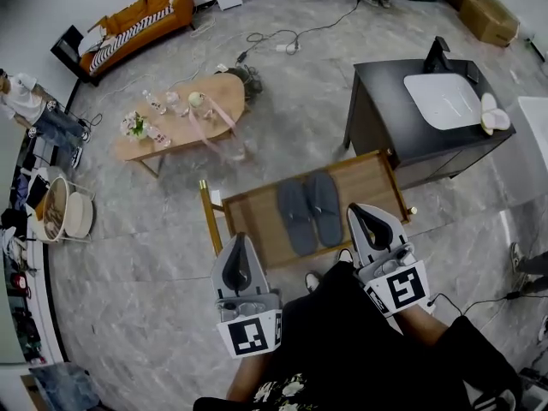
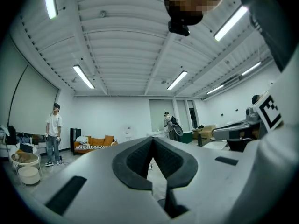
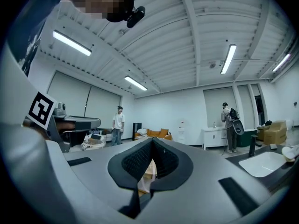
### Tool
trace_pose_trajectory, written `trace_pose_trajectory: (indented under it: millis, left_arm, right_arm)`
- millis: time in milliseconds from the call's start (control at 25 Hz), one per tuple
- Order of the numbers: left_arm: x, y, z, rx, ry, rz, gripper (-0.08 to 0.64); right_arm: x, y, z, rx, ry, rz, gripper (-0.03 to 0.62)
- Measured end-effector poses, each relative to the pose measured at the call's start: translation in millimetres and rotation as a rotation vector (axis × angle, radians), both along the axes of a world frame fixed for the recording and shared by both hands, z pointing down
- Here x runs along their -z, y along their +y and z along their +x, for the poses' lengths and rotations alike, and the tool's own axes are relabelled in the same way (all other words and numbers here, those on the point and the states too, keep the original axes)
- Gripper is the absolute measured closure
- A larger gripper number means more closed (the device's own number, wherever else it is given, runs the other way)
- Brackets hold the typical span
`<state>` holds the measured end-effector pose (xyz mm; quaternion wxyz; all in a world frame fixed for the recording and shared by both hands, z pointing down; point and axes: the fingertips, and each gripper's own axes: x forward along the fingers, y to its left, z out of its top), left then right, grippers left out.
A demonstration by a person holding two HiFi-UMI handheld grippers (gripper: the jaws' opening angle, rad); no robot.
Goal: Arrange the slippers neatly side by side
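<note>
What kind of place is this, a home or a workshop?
Probably a big hall staged like a home: orange sofa, coffee table and sink cabinet stand scattered under a bare ceiling with strip lights.

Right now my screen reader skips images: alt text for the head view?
Grey slippers lie side by side on a low wooden rack; the left hand-held gripper and right hand-held gripper, both shut, hover near it.

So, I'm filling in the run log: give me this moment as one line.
slippers: side by side on wooden tray | left gripper: shut, empty | right gripper: shut, empty
</note>
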<state>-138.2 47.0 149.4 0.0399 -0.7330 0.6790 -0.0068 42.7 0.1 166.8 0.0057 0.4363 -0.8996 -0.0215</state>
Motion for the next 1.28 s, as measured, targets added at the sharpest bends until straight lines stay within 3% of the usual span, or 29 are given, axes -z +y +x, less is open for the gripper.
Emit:
trace_pose_trajectory:
  millis: [440, 1280]
  left_arm:
    - [6, -6, 10, -0.074, -0.005, 0.028, 0.557]
    - [-14, -15, 6, -0.056, 0.019, -0.035, 0.558]
  right_arm:
    - [-7, -4, 7, -0.029, 0.002, -0.024, 0.595]
    - [-19, -3, -12, 0.033, 0.036, -0.059, 0.595]
